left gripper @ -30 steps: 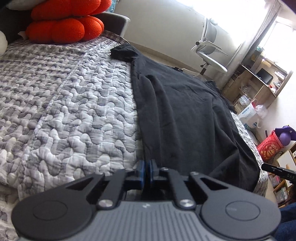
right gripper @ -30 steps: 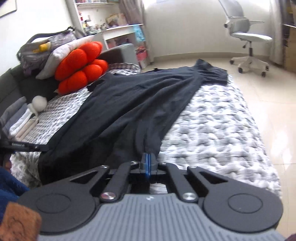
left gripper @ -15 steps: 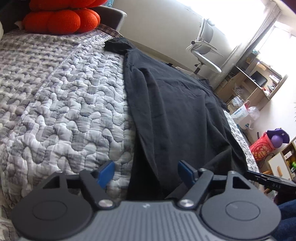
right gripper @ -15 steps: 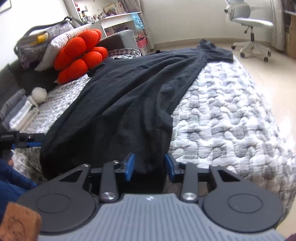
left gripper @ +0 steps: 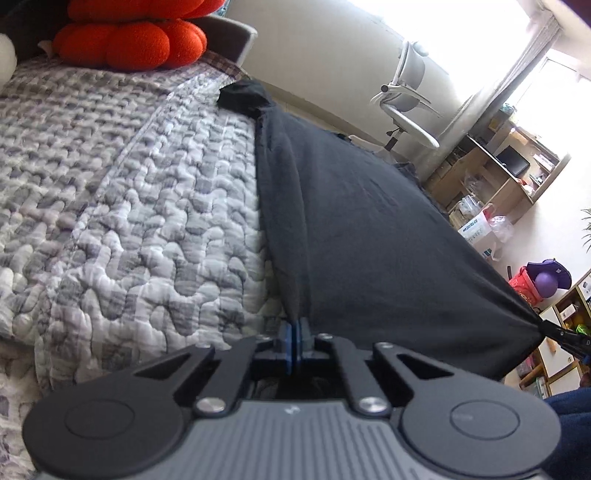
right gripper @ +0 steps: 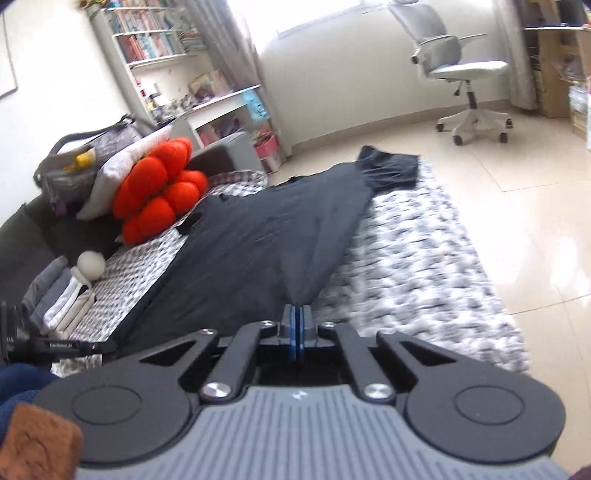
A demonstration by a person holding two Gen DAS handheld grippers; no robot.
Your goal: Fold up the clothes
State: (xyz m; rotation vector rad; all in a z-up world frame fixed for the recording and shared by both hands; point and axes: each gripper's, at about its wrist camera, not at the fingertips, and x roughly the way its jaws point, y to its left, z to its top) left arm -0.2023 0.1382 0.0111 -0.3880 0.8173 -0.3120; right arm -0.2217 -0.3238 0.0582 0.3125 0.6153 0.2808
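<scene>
Grey-and-white quilted bedspread (left gripper: 122, 206) underneath, with a black garment (left gripper: 354, 236) spread lengthwise along it, far end bunched near the edge toward the floor. Left gripper (left gripper: 294, 334) clamped tight on one near corner of the cloth, right gripper (right gripper: 297, 328) pinched shut on the other near corner, fabric pulled taut between them and lifted off the quilt at the near end. Orange lobed cushion (right gripper: 159, 188) beside the garment at the head of the bed, small white ball (right gripper: 90, 264) and folded grey-and-white items (right gripper: 59, 299) further along that side. White office chair (right gripper: 465, 70) well apart on the tiled floor, bookshelves (right gripper: 155, 33) against the far wall.
</scene>
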